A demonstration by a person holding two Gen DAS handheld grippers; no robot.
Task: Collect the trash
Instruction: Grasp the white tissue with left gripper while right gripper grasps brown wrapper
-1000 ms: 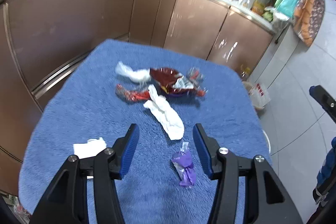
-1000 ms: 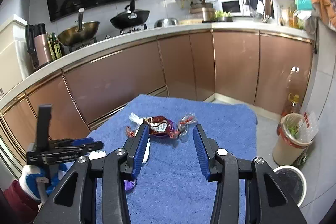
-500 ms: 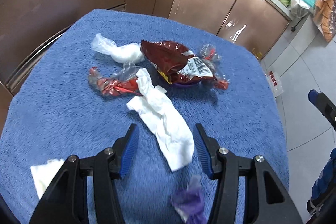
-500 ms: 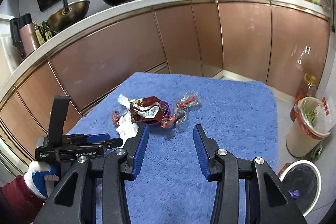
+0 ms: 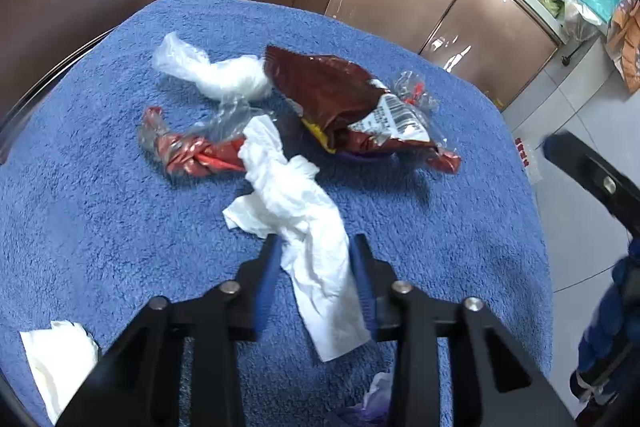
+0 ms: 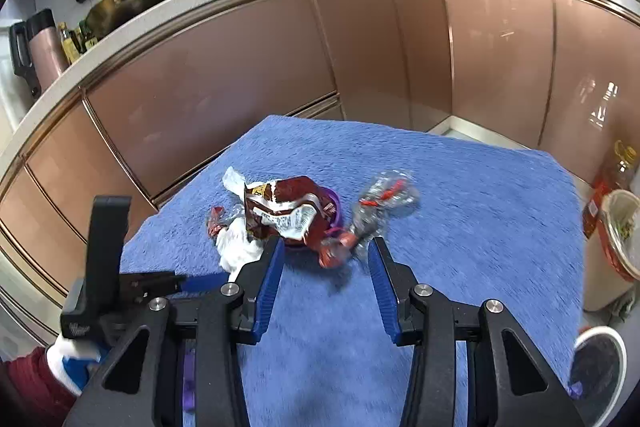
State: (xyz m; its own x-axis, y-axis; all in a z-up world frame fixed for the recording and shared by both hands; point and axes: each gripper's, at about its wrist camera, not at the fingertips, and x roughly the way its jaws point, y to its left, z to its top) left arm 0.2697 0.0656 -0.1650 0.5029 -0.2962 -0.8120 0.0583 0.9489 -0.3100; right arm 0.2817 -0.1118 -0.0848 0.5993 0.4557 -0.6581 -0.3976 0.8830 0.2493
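Trash lies on a blue towel-covered table (image 5: 460,247). A long crumpled white tissue (image 5: 304,223) lies between the open jaws of my left gripper (image 5: 316,251), which straddle it low over the towel. Beyond are a twisted red wrapper (image 5: 192,155), a white plastic bag (image 5: 216,75), a dark red snack bag (image 5: 348,99) and a clear wrapper with red print (image 5: 412,95). My right gripper (image 6: 326,251) is open and empty, just short of the snack bag (image 6: 292,211) and clear wrapper (image 6: 380,203).
Another white tissue (image 5: 60,359) lies at the towel's near left and a purple wrapper (image 5: 372,403) under my left gripper. Brown kitchen cabinets (image 6: 240,67) stand behind the table. A lined bin (image 6: 620,231) and a white bin (image 6: 600,363) stand on the floor at right.
My left gripper has moved forward and down over the long white tissue and its jaws have narrowed around it. My right gripper has moved forward toward the snack bag.
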